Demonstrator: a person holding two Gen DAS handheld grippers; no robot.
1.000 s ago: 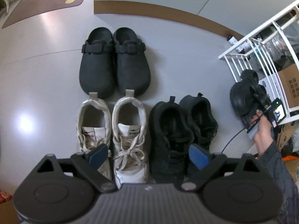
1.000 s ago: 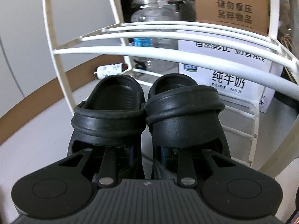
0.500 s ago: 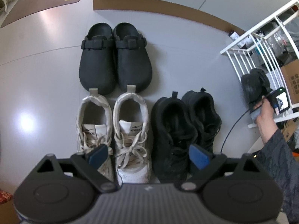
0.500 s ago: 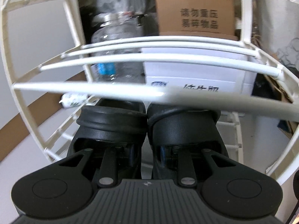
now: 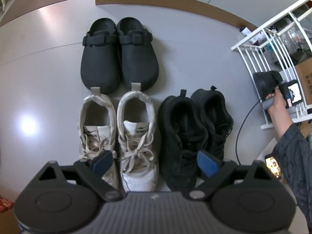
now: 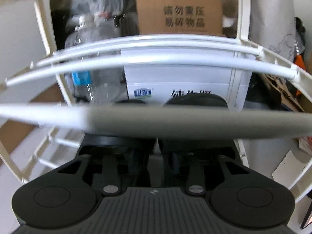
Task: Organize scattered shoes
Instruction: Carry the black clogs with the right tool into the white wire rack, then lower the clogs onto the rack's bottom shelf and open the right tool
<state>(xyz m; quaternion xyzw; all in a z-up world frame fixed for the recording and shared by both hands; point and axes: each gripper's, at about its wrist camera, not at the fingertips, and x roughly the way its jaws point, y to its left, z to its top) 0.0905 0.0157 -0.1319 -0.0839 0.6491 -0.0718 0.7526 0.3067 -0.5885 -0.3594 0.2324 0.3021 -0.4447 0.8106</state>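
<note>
We are putting the pair of black rubber slippers (image 6: 195, 101) onto the low shelf of the white wire rack (image 6: 148, 60). The right gripper (image 6: 156, 156) has just been opening. The slippers sit right in front of its fingers, but a rack bar hides the tips, so we cannot tell if they have let go. To do this well, we should let both soles rest flat, then pull straight back under the bar. The right hand (image 5: 276, 105) tilts down into the rack. The left gripper (image 5: 155, 162) points steeply down, fingers open and holding nothing, above the white lace-up sneakers (image 5: 117, 128).
</note>
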